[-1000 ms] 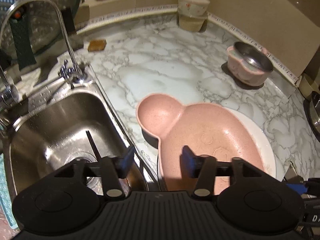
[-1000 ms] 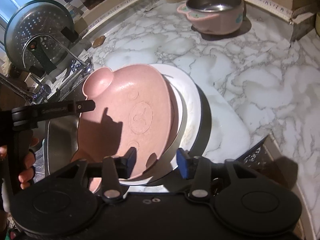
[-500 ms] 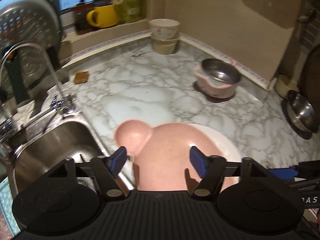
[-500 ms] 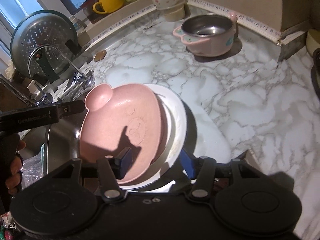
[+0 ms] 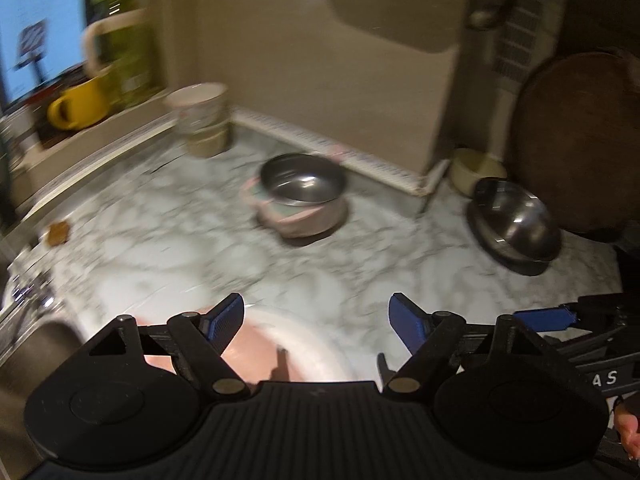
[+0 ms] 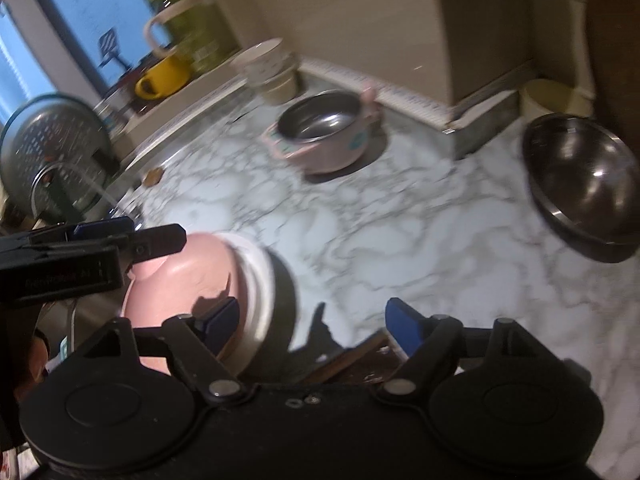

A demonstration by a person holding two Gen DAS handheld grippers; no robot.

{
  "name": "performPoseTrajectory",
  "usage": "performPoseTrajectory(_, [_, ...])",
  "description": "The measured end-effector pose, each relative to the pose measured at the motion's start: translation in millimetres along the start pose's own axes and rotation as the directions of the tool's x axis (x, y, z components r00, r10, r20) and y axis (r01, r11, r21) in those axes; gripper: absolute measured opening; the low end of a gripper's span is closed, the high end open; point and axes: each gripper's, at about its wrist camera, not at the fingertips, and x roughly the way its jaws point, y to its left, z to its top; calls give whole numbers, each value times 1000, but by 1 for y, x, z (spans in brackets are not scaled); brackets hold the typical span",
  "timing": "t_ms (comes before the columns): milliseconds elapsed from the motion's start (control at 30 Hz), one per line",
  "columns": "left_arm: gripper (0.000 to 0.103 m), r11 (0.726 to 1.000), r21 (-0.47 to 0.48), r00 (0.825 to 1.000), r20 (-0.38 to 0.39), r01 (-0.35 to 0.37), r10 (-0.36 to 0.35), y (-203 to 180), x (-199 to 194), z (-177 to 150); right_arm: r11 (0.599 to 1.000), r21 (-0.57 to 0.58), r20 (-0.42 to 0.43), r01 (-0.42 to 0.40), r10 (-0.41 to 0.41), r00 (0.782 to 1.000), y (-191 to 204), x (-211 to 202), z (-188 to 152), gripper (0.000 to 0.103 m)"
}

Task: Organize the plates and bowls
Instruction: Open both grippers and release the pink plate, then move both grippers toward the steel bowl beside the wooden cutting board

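Note:
A pink bear-shaped plate (image 6: 180, 280) lies on a white plate (image 6: 260, 280) at the near counter edge beside the sink; in the left wrist view the pink plate (image 5: 256, 356) and the white plate's rim (image 5: 316, 336) peek out below the fingers. My left gripper (image 5: 316, 320) hovers above them. Its jaws are opening, with nothing between them. My right gripper (image 6: 312, 320) hovers to the right of the stack, its jaws also opening on nothing. Farther back stand a pink bowl with a steel insert (image 6: 324, 136), a steel bowl (image 6: 584, 188) and stacked ceramic bowls (image 6: 268, 68).
A cream bowl (image 6: 556, 98) sits in the back right corner next to a round wooden board (image 5: 576, 140). A yellow mug (image 6: 162, 78) stands on the window ledge. The faucet (image 6: 68, 176), a perforated steel lid (image 6: 48, 148) and a small sponge (image 6: 154, 177) are at the left.
Both grippers have drawn back and up from the plate stack, and their jaws have widened. The plates now sit low in both views, and more of the back counter shows.

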Motion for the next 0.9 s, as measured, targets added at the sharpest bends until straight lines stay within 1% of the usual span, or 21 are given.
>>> performPoseTrajectory(167, [82,997,37,997,12,72,-72,-37,17,17,997,40,35,67,-68,997,-31,-16,6,85])
performPoseTrajectory(233, [88,996,48,997,13,78,-78,-48,27,24,994,60,52,95,-98,994,-45,-22,8,87])
performPoseTrajectory(267, [95,996,56,997,17,74,-75,-54,32,27,992,70,57,107,-111,992,-51,-25,9,87])
performPoseTrajectory(300, [101,996,62,997,26,65,-67,-60,37,29,989,83,63,121,-126,990,-58,-27,10,87])
performPoseTrajectory(367, [101,996,68,997,44,63,-66,-70,47,35,983,104,72,151,-159,985,-72,-32,12,88])
performPoseTrajectory(433, [101,995,68,996,43,75,-78,-80,59,43,975,121,81,185,-195,977,-85,-36,13,89])
performPoseTrajectory(533, [101,992,63,994,10,108,-109,-96,80,57,960,153,87,233,-248,965,-110,-40,19,89])
performPoseTrajectory(633, [101,989,90,993,-11,116,-116,-118,100,70,937,193,90,293,-314,945,-139,-43,26,89])
performPoseTrajectory(800, [101,987,125,995,-14,104,-103,-151,133,88,898,260,59,355,-382,922,-184,-36,35,89])
performPoseTrajectory(900, [101,983,151,994,-38,108,-103,-168,154,97,878,292,33,380,-406,913,-208,-27,39,89])
